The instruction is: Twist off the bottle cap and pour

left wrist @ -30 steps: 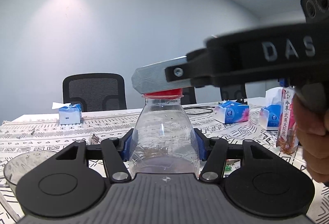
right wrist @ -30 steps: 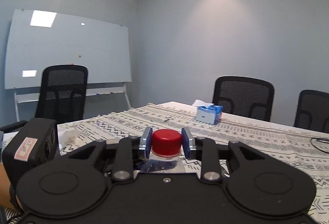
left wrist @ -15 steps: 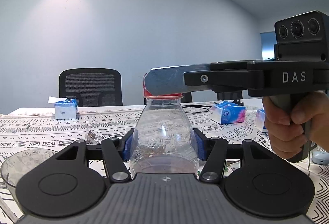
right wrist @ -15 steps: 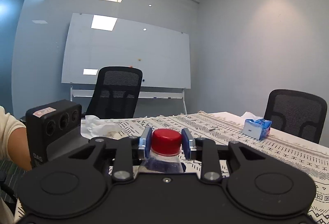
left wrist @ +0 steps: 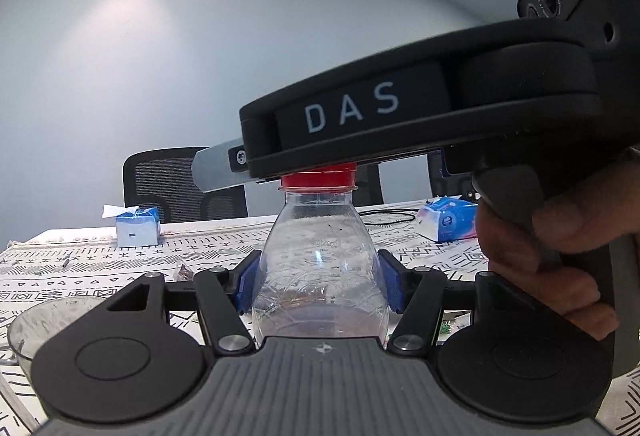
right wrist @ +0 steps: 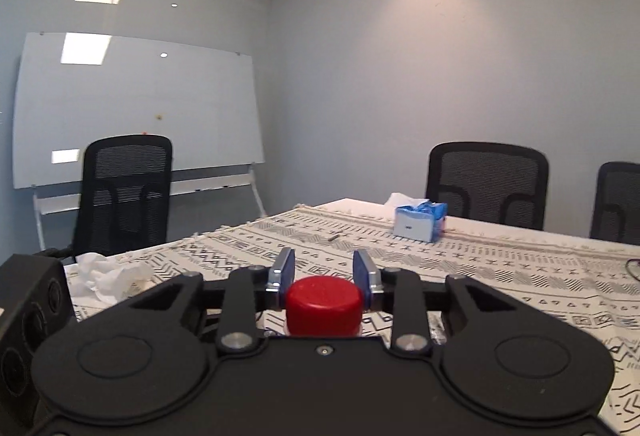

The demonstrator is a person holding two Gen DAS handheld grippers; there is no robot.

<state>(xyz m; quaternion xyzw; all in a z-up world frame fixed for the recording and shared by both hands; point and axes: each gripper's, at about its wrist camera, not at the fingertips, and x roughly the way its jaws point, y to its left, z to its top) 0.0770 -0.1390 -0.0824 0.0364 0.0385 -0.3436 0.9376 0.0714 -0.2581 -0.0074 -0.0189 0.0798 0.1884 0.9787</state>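
Note:
A clear plastic bottle [left wrist: 320, 260] with a little brown liquid at the bottom stands upright on the patterned tablecloth [left wrist: 80, 268]. My left gripper [left wrist: 318, 284] has its blue pads [left wrist: 245, 288] against the bottle's sides; its jaws are opening slightly with the bottle still between them. From the right, my right gripper [right wrist: 323, 254] reaches level across the bottle's top, held by a hand [left wrist: 552, 252]. It is shut on the red cap [right wrist: 324, 306], which sits deep between the fingers [right wrist: 280, 272]. From the left wrist, only the cap's lower rim [left wrist: 318, 177] shows under that gripper.
A clear glass bowl [left wrist: 36, 324] sits at the near left. Tissue boxes [left wrist: 136, 226] [left wrist: 448, 222] and a cable lie further back. A crumpled tissue [right wrist: 108, 276] is at the left edge. Black chairs [right wrist: 486, 183] and a whiteboard [right wrist: 136, 107] ring the table.
The right gripper swung around the cap one way, then back, and its body now looms closer over the bottle. The cap sits deeper between its fingers. The bottle has stayed put.

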